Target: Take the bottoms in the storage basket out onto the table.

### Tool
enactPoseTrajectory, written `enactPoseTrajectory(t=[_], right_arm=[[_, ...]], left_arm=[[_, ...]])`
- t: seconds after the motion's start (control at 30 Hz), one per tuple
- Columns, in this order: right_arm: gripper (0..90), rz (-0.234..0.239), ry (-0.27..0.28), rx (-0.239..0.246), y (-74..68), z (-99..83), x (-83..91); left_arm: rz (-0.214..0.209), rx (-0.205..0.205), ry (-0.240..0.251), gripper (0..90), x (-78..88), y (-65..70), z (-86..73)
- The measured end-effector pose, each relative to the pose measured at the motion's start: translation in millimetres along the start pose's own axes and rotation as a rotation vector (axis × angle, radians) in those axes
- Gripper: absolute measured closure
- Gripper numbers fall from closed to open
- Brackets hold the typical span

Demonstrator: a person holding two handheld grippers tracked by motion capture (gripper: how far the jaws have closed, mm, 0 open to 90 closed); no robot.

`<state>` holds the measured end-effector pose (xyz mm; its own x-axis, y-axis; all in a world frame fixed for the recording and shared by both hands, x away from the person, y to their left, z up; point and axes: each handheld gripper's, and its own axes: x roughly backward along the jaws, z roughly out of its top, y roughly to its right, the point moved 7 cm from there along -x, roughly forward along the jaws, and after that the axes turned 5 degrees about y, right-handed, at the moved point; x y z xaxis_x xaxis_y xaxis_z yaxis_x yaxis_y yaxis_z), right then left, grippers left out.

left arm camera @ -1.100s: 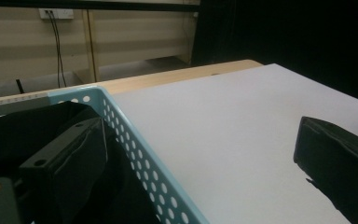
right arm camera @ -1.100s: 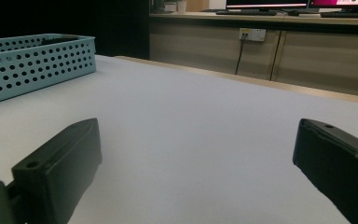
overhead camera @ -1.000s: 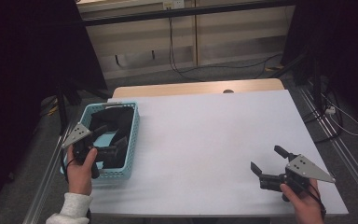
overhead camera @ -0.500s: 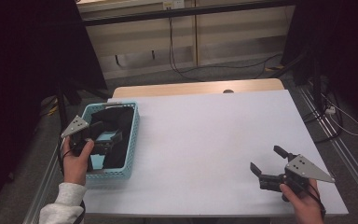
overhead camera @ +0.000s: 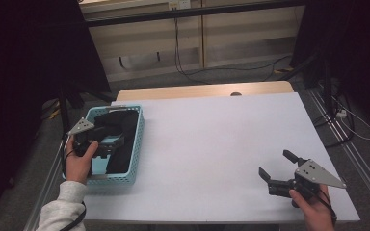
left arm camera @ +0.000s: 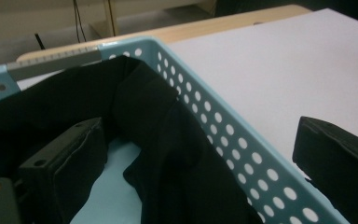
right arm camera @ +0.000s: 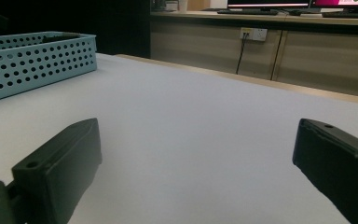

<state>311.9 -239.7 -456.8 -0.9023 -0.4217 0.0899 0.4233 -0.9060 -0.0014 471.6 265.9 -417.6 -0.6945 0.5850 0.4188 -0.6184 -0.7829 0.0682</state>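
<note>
A white table [overhead camera: 212,144] is seen across the middle of the high view, with a strip of bare wood along its far edge. At the left of that frame a light blue perforated basket [overhead camera: 136,144] is set on the table's left edge, and a black cloth [overhead camera: 123,137] is heaped inside it, draped up against the walls with a patch of blue floor left bare, as is shown in the left gripper view. The left gripper [overhead camera: 107,143] is held over the basket at the left of the high view; its jaws are spread wide, one inside the basket beside the cloth and the other outside the wall, and nothing is gripped. At the lower right of the high view the right gripper [overhead camera: 275,168] is held low over bare table, well apart from the basket, with its jaws spread wide and nothing between them.
</note>
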Motion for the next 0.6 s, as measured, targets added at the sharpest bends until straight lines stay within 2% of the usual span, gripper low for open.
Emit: enactPoseTrajectory(t=[0.27,0.33,0.43,0.53,0.6], right_arm=[[0.3,0.005,-0.004,0.002,-1.7,-0.7,-0.7],[0.3,0.007,-0.004,0.003,-2.1,-0.6,-0.8],[0.3,0.009,-0.008,0.005,-2.0,-1.4,-1.3],[0.3,0.010,-0.007,0.004,-2.1,-1.2,-1.0],[0.3,0.009,-0.009,0.005,-1.9,-1.7,-0.9]], left_arm=[[0.018,-0.008,-0.063,3.4,-6.7,-11.9,-5.4],[0.015,-0.013,-0.087,3.5,-10.1,-13.6,-8.1],[0.007,-0.041,-0.139,3.8,-18.4,-15.9,-12.8],[-0.001,-0.039,-0.154,3.8,-22.2,-16.2,-15.4],[0.007,-0.021,-0.161,3.9,-25.6,-17.4,-18.7]])
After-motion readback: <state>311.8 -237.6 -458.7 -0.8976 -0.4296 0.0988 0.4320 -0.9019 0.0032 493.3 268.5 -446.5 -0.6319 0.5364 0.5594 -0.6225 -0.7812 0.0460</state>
